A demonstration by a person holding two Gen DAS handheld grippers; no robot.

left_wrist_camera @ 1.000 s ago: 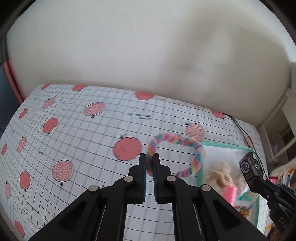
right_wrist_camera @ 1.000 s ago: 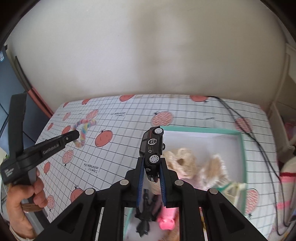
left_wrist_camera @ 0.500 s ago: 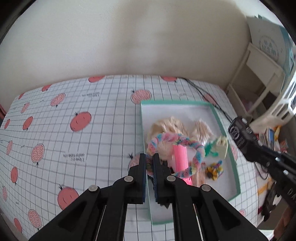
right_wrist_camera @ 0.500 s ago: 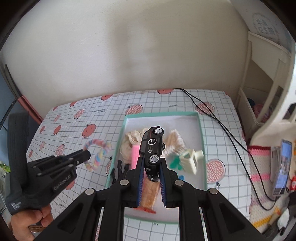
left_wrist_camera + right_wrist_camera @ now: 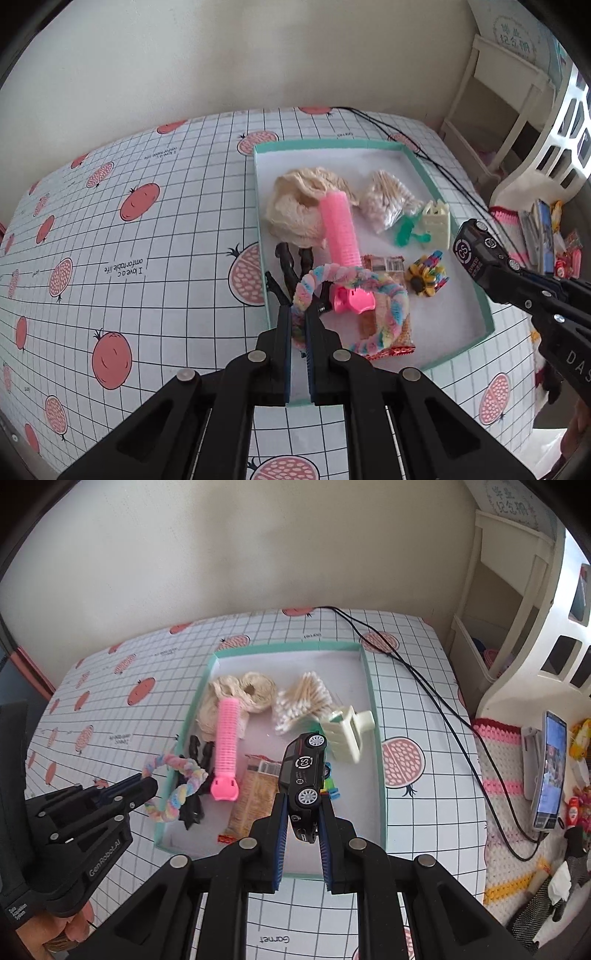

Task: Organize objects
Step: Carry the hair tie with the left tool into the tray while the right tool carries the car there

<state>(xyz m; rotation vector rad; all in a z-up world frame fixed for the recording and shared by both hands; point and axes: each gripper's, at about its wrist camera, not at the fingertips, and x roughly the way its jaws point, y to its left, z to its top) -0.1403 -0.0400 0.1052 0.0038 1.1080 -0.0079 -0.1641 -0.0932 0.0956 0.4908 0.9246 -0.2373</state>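
My left gripper (image 5: 298, 314) is shut on a pastel fuzzy ring (image 5: 384, 291) and holds it over the near left corner of the teal-rimmed white tray (image 5: 447, 192). It also shows in the right wrist view (image 5: 146, 781) with the ring (image 5: 184, 775). My right gripper (image 5: 301, 805) is shut on a black toy car (image 5: 303, 775) above the tray's (image 5: 373, 709) near right part. The car shows in the left wrist view (image 5: 476, 254). In the tray lie a pink hair roller (image 5: 340, 229), beige yarn (image 5: 295, 210), cotton swabs (image 5: 384, 199), a cream clip (image 5: 436, 225) and a snack packet (image 5: 380, 264).
The table has a pomegranate-print grid cloth (image 5: 129, 240). A black cable (image 5: 424, 679) runs along the tray's right side. White shelving (image 5: 517, 602) and a propped phone (image 5: 550, 771) stand right of the table. A black hair claw (image 5: 291, 266) and a colourful clip (image 5: 424, 273) lie in the tray.
Both grippers have come in over the tray. The left one carried the fuzzy ring from the cloth to the tray's near left corner. The right one still holds the car.
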